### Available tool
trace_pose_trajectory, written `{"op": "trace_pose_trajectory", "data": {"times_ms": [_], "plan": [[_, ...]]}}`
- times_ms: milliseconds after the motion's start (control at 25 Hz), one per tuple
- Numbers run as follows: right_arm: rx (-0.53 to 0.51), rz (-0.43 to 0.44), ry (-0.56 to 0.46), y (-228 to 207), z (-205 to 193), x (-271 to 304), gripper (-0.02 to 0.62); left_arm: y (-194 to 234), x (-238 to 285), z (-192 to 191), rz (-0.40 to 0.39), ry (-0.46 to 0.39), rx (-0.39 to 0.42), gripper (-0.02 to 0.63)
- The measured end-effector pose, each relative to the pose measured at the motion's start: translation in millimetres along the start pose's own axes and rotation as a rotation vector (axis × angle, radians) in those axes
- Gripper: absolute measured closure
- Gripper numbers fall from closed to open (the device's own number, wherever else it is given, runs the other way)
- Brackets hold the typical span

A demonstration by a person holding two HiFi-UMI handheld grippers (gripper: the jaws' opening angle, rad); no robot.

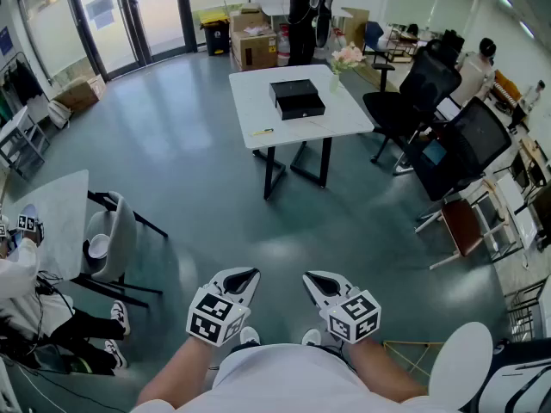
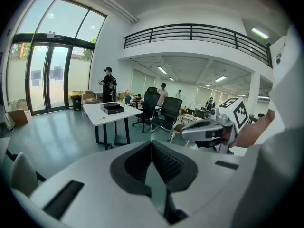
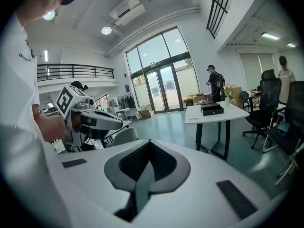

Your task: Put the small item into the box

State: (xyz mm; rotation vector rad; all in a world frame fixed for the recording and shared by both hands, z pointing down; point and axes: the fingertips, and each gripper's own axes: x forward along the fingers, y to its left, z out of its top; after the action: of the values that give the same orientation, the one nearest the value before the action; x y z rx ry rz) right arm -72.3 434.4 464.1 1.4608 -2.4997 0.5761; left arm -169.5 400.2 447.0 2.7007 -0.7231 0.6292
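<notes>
A black open box lies on a white table across the room. A small yellow item rests near that table's front left edge. Both grippers are held close to the person's body, far from the table. The left gripper is shut and holds nothing. The right gripper is shut too, also with nothing in it. In the left gripper view the jaws meet, with the box and the item far behind. The right gripper view shows its jaws together, the box distant.
Black office chairs stand right of the table. A vase of flowers sits on its far corner. A standing person and cardboard boxes are beyond it. At the left are a second white table, a chair and a seated person.
</notes>
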Motion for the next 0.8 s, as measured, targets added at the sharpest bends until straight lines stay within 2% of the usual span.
{"op": "trace_pose_trajectory", "data": {"times_ms": [440, 640, 800], "plan": [[0.000, -0.002, 0.007, -3, 0, 0, 0.580, 1, 2, -3, -0.003, 0.009, -0.014, 0.589], [0.018, 0.029, 0.027, 4, -3, 5, 0.580, 3, 2, -7, -0.007, 0.014, -0.018, 0.589], [0.006, -0.001, 0.053, 4, -8, 11, 0.578, 5, 1, -9, -0.013, 0.020, -0.021, 0.589]]}}
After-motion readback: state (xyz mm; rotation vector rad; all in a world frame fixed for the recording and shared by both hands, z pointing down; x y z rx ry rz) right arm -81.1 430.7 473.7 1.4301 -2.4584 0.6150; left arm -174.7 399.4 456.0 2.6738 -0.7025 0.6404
